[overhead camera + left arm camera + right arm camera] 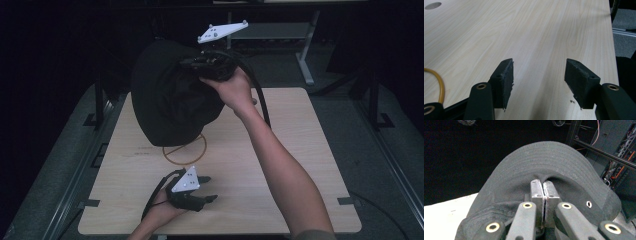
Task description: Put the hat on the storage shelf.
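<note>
Right gripper [212, 67] clamped on black fabric bucket hat [170, 100], lifted off pale wooden table [300, 150] above orange ring mark [184, 150]; left gripper [200, 192] open, idle on table; placement seems left to do

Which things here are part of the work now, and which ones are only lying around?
Part of the work:
- black hat, lifted at the far side of the table
- right gripper, jaws pinched shut on the hat's fabric

Only lying around:
- yellow ring on the wooden table, partly under the hat
- left gripper, jaws open and empty over the table
</note>
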`<state>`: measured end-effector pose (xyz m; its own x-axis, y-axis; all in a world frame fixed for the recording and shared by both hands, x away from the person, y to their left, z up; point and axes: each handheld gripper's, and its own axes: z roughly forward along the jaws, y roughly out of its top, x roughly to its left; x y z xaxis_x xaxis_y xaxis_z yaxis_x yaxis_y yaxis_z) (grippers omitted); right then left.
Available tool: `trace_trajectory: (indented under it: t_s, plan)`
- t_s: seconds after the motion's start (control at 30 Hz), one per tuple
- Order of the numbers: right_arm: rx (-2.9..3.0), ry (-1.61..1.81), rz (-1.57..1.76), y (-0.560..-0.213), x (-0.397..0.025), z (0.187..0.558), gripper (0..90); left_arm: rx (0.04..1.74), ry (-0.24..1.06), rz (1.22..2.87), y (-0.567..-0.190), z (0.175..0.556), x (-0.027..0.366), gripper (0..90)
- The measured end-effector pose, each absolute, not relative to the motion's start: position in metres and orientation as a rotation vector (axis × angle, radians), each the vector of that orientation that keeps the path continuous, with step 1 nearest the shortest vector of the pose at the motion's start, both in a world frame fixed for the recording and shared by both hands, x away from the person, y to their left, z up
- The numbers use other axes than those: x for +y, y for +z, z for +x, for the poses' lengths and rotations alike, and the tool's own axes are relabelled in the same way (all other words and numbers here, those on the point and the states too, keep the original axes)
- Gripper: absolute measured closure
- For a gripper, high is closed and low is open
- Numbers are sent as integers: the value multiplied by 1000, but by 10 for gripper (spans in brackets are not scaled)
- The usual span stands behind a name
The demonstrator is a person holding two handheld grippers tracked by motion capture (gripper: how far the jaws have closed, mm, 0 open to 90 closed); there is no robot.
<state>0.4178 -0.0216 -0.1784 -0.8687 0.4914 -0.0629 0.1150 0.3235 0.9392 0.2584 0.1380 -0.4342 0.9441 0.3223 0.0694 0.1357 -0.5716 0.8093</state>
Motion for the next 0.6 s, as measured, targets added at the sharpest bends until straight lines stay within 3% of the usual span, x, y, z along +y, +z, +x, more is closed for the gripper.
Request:
trace_trajectory:
  t_s: [0.6]
  plan:
    - [2292,1524,584,-185,5,439,882,311,242,2190,-435,256,135,396]
